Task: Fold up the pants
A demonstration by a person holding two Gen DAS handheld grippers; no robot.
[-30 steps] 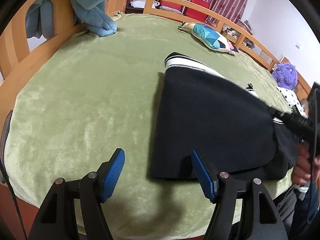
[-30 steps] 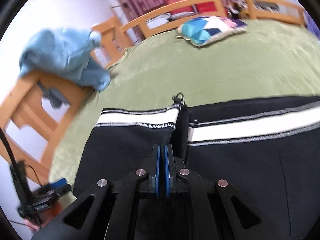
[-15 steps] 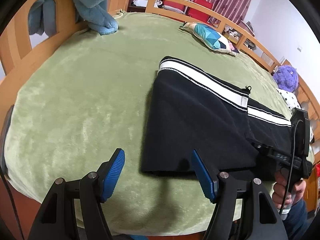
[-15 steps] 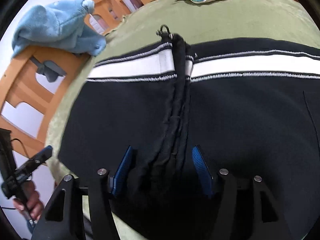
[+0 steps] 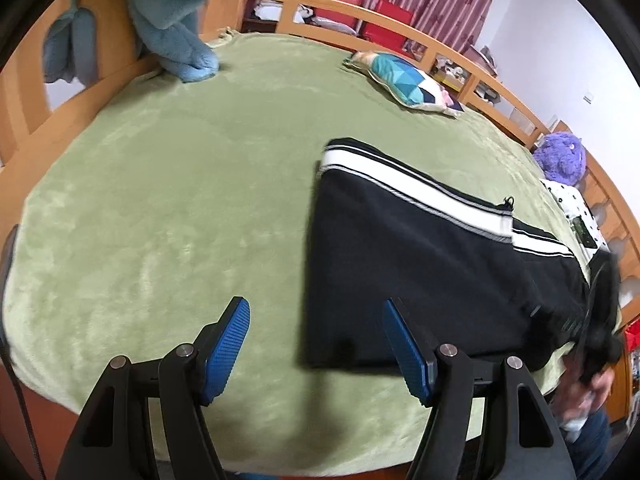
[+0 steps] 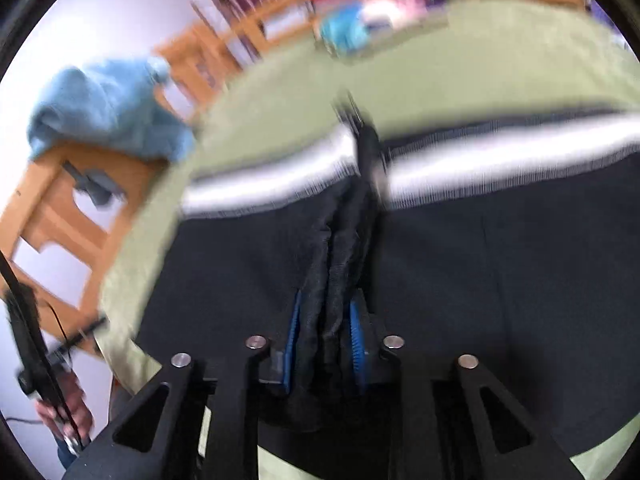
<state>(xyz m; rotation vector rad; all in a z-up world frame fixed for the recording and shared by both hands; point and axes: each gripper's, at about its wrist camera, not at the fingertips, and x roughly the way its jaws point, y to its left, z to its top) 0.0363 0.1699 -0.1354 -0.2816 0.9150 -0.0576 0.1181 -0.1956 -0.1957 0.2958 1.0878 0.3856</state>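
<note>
Black pants (image 5: pixel 404 264) with a white side stripe lie folded on the green bed, right of centre in the left wrist view. My left gripper (image 5: pixel 316 346) is open and empty, above the blanket at the pants' near left corner. In the blurred right wrist view the pants (image 6: pixel 500 280) fill the lower frame. My right gripper (image 6: pixel 326 344) is shut on a bunched ridge of the black fabric. The right gripper also shows as a dark blur at the pants' right end in the left wrist view (image 5: pixel 600 320).
A green blanket (image 5: pixel 168 200) covers the bed, inside a wooden rail (image 5: pixel 452 56). A blue plush (image 5: pixel 176 16) sits at the far left, a patterned cushion (image 5: pixel 404 84) at the back, a purple plush (image 5: pixel 560 156) at the right.
My right gripper, open around the fabric ridge half a second ago, has shut on it and is moving fast. My left gripper stays open near the pants' corner.
</note>
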